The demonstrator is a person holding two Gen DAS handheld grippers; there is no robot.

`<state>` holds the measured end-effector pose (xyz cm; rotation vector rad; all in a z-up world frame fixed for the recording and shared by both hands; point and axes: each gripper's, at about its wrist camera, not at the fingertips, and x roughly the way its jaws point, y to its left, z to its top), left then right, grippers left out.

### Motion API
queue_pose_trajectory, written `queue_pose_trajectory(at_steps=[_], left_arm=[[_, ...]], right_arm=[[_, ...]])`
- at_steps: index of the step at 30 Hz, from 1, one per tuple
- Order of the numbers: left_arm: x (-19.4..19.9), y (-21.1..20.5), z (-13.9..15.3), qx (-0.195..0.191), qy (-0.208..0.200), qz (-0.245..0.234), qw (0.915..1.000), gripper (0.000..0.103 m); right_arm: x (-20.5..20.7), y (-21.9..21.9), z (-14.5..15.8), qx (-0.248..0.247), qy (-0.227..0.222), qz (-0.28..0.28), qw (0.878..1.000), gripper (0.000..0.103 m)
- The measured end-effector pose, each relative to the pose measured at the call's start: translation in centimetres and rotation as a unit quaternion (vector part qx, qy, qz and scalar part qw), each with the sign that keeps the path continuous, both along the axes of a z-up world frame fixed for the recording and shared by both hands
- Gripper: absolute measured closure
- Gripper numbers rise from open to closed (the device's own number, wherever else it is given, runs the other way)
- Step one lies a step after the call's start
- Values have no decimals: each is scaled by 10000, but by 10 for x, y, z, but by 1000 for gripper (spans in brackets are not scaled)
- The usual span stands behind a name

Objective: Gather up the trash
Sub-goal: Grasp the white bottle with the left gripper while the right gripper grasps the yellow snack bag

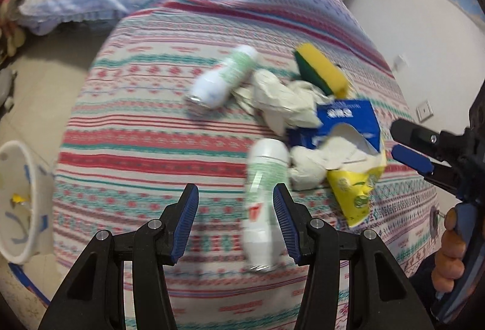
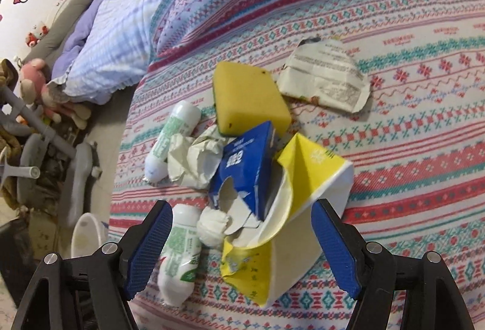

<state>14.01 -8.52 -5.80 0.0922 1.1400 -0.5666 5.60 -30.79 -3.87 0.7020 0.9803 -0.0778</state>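
Yellow-and-green sponge [image 2: 251,95], blue carton [image 2: 245,169], yellow-and-white wrapper [image 2: 306,178], red-and-teal patterned blanket [image 2: 394,124], blue fingers [image 2: 150,242]

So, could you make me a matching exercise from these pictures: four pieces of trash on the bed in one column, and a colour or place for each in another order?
Things:
1. sponge
2. torn box
3. printed paper
4. near bottle

Descriptions:
A. white and green, nearest the left tool
B. yellow top, green underside
C. apart from the pile, beyond the sponge
D. blue, torn open

Pairs: 1-B, 2-D, 3-C, 4-A
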Motion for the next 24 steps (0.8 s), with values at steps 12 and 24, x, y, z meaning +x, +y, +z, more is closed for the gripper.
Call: queue_pose_trajectory(at_steps=[12,24], left_arm=[[-10,-25,-28,581,-39,-109,9982,72],[-11,14,-4,183,-164,250,9994,72]], right_arm=[[-8,-10,-22,85,354,-168,9992,23],[2,13,-39,-7,668,156,9976,59]])
